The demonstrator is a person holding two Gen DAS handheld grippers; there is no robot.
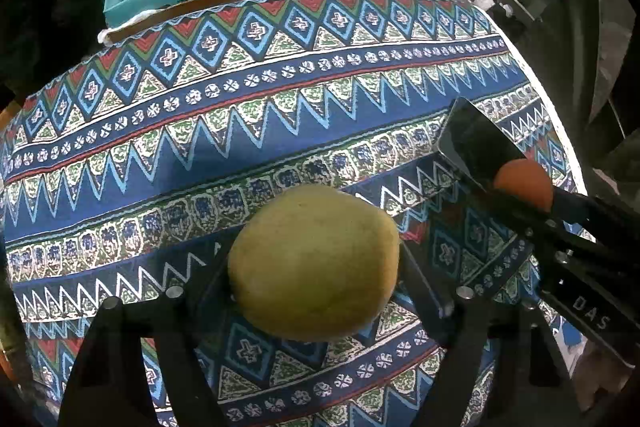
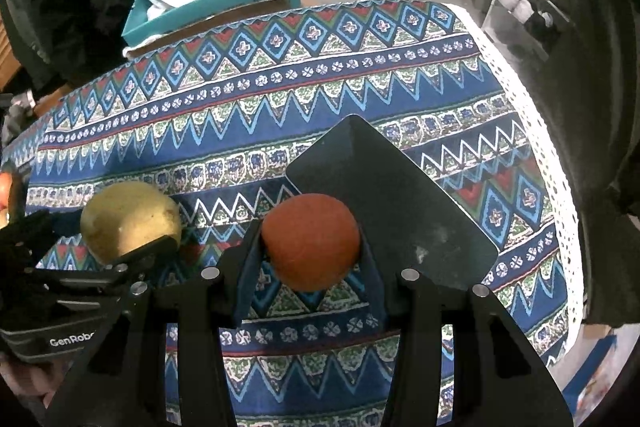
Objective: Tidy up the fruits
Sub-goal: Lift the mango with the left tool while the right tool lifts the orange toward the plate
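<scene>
Above the blue patterned tablecloth [image 1: 248, 131], the left gripper [image 1: 316, 267] brackets a yellow-green oval mango [image 1: 314, 263], while the right gripper [image 2: 312, 247], just right, clamps a round orange fruit [image 2: 311, 241].

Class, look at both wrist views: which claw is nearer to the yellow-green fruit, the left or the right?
Left. The left claw has the yellow-green fruit between its fingers. The right claw is off to that fruit's right, shut on the orange fruit above the patterned cloth.
</scene>
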